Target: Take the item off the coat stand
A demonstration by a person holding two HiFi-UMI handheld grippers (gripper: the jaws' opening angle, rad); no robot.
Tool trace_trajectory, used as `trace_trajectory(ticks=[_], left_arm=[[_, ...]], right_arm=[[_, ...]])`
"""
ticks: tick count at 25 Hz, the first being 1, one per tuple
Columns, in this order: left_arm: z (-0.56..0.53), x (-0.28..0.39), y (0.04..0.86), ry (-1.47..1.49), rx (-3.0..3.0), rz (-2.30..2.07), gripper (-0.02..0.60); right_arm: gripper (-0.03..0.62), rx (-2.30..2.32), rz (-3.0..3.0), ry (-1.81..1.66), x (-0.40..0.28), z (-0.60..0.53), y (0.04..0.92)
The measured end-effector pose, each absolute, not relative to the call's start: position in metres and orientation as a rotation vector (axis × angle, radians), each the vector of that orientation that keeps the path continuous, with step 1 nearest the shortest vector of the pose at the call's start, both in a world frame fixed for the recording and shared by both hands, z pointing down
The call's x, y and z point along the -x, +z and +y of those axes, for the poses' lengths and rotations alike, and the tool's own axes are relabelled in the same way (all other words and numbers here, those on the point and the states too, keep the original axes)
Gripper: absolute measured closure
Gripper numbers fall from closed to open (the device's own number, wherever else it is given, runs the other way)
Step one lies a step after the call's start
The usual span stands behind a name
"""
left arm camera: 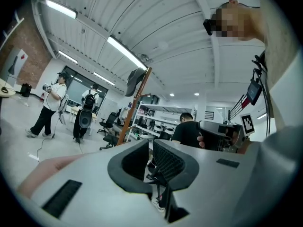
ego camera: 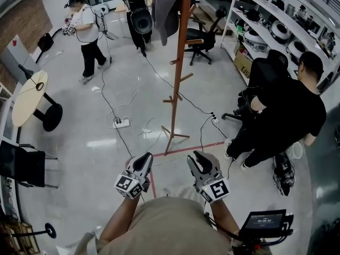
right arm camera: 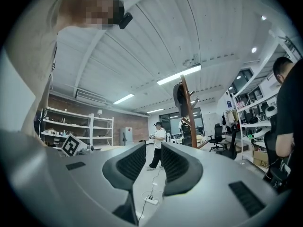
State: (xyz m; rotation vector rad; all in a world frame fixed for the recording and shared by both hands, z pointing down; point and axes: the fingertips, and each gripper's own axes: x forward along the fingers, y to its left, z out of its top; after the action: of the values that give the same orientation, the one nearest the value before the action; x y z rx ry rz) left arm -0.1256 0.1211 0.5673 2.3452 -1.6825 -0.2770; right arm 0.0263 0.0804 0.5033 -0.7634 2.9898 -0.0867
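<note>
one pale grey floor (ego camera: 79,121) fills the room. one tall brown wooden coat stand (ego camera: 179,73) rises from it, well apart from both grippers. two other people are here: one person in black (ego camera: 287,116) bent over at the right, one person in a white top (ego camera: 87,31) standing far left. one round pale wooden table (ego camera: 29,97) sits at the left. one grey garment (ego camera: 164,9) hangs at the stand's top, untouched. of the two tools, the left gripper (ego camera: 144,157) has its jaws closed together on nothing; the right gripper (ego camera: 199,155) has its jaws apart, empty. one white power strip (ego camera: 121,122) lies on the floor.
</note>
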Motion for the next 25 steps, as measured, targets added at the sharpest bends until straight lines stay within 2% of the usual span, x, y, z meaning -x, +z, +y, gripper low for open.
trace_trajectory(ticks=[10, 25], left_arm=[[0.113, 0.117, 0.567, -0.282, -2.302, -1.702, 0.558], [0.057, 0.108, 0.544, -0.305, -2.219, -1.834, 0.558]], right_arm=[[0.491, 0.714, 3.013, -0.153, -0.036, 0.069, 0.506], [0.491, 0.589, 3.029, -0.132, -0.050, -0.006, 0.493]])
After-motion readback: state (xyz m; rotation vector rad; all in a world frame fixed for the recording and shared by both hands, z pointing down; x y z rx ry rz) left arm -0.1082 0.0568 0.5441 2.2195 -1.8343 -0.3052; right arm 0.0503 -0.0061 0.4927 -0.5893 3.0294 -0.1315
